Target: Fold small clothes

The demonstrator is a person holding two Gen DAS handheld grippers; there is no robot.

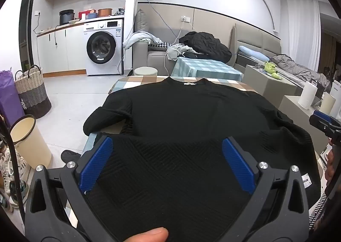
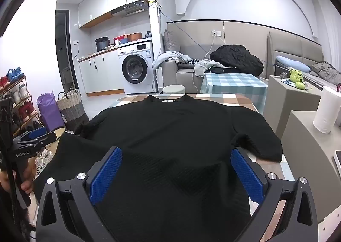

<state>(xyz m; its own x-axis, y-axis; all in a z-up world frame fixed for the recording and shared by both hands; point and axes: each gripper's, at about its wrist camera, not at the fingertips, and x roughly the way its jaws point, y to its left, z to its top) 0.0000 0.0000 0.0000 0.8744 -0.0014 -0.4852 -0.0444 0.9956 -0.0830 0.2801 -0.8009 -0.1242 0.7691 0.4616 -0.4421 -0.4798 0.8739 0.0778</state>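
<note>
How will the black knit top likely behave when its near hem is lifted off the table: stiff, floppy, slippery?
Probably floppy: the black knit top already drapes and buckles near the right tongs, and a sleeve hangs over the checked tablecloth edge. Its ribbed texture suggests it grips the blue pads rather than slipping. It looks fairly thick, so folds may spring open slightly.

White walls, washing machine [image 1: 103, 46], grey sofa [image 2: 187, 75], pale tiled floor [image 1: 70, 90].

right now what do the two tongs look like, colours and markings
Both are alike: the left tongs and right tongs have matte black angular frames with triangular cutouts, round silver bolt heads at the joints, and ribbed blue fingers. From the right wrist view, the left unit's side carries small white "GenRobot.AI" lettering. A bare thumb shows; no sleeve is visible.
</note>
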